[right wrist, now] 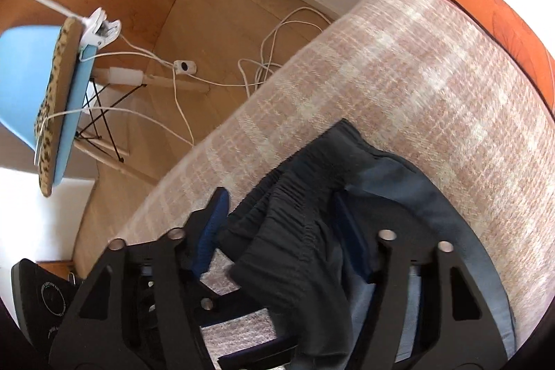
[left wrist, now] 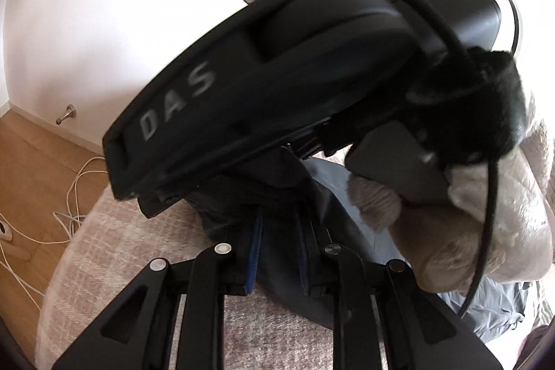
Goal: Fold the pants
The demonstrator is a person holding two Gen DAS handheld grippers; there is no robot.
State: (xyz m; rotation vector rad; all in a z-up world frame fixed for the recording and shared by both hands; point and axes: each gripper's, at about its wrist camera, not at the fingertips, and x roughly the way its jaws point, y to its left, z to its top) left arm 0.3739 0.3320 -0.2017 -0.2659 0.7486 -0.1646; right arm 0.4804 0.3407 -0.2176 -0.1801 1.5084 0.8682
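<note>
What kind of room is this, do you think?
Probably a bedroom at home: the pants lie on a checked bedspread, with a wood floor, a blue chair and loose cables beside it.

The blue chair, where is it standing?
In the right wrist view the blue chair stands at far left on the wooden floor, beside white cables.

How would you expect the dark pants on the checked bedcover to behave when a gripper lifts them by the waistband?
The pants look thin and bunch at the gathered waistband, so they will probably droop limply. They already lie crumpled on the bedcover, so folds likely won't hold. They probably weigh little.
</note>
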